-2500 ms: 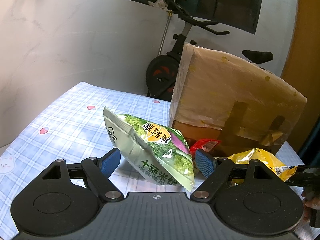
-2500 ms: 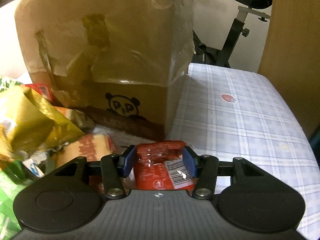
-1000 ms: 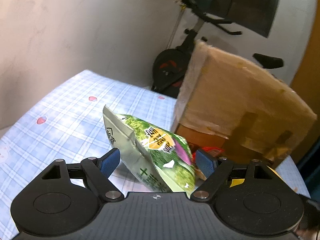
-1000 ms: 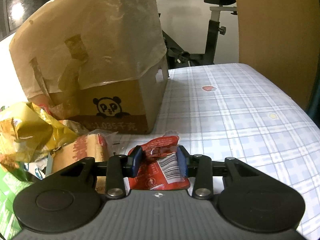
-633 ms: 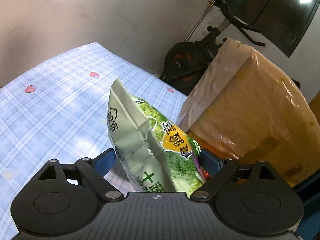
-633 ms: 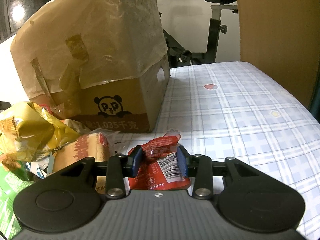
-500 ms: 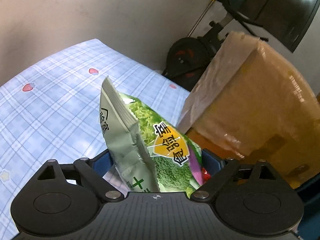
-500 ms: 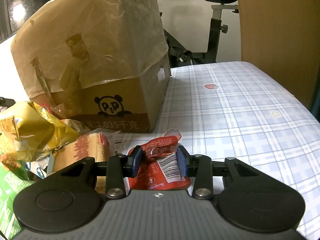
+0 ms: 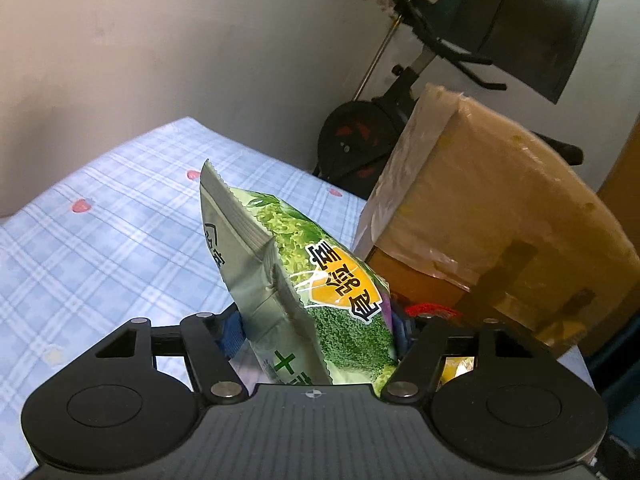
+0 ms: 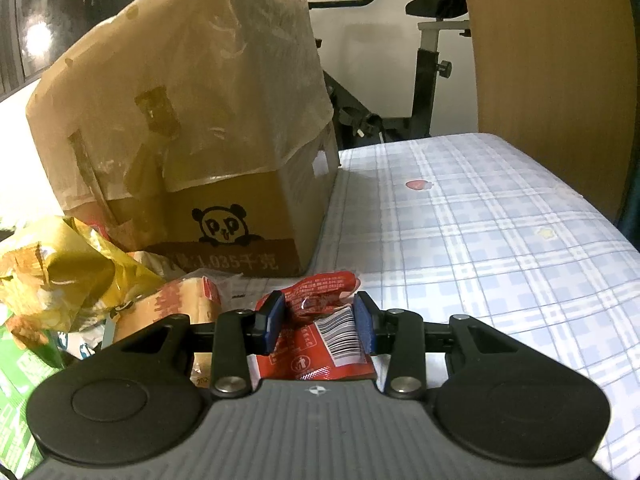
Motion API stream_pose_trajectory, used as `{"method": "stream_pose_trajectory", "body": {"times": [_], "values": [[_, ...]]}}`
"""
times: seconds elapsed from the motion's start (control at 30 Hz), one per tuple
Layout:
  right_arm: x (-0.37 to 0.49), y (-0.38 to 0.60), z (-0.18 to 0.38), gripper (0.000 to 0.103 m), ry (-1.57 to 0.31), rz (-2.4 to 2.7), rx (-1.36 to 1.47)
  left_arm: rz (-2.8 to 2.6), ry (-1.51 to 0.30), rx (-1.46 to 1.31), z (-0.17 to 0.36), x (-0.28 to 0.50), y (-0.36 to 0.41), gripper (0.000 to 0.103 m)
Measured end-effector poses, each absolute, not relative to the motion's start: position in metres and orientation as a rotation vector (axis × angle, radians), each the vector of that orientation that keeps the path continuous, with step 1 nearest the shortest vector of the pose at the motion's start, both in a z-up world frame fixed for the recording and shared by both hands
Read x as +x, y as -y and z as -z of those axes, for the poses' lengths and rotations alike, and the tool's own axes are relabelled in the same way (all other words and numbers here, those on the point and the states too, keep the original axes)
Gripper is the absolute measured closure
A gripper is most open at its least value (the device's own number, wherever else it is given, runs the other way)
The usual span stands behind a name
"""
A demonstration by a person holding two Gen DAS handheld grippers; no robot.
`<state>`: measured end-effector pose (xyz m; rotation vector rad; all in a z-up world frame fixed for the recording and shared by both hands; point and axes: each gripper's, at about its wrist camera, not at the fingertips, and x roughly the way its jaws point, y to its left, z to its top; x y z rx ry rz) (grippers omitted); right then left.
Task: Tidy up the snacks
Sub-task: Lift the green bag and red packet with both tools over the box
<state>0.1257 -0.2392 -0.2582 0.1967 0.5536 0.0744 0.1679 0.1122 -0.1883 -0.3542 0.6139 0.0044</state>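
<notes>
Left gripper clamped on a green snack bag, jaws having just closed in on it; blue pads pressed into both sides of the pouch. Bag upright at lower centre of the left wrist view, serrated top edge tilted toward upper left, yellow label facing right. Behind it, at right, a cardboard box draped in a translucent plastic sheet; contents not visible. Blue plaid tablecloth across the left half of the frame.

Right gripper narrowed onto a red snack packet, barcode side up, pinched between the pads at lower centre of the right wrist view. Same box, panda print on its front, filling upper left; top covered, inside hidden. Loose heap at lower left just in front of the box: yellow crumpled bag, orange packet, a green package at the frame edge. Exercise bike in the background, upper right.
</notes>
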Motion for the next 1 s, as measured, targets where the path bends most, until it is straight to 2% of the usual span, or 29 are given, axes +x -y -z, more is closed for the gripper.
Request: {"method": "stream_pose_trajectory", "body": {"times": [0.33, 0.77, 1.0], "values": [[0.106, 0.255, 0.234, 0.063, -0.479, -0.038, 0.262, 0.023, -0.521, -0.333, 0.155, 0.134, -0.125, 0.034], [0.094, 0.269, 0.112, 0.063, -0.167, -0.094, 0.254, 0.166, -0.326, -0.285, 0.078, 0.135, -0.103, 0.033], [0.122, 0.240, 0.067, 0.063, -0.091, -0.196, 0.202, 0.145, -0.275, -0.236, 0.050, 0.143, -0.082, 0.034]]}}
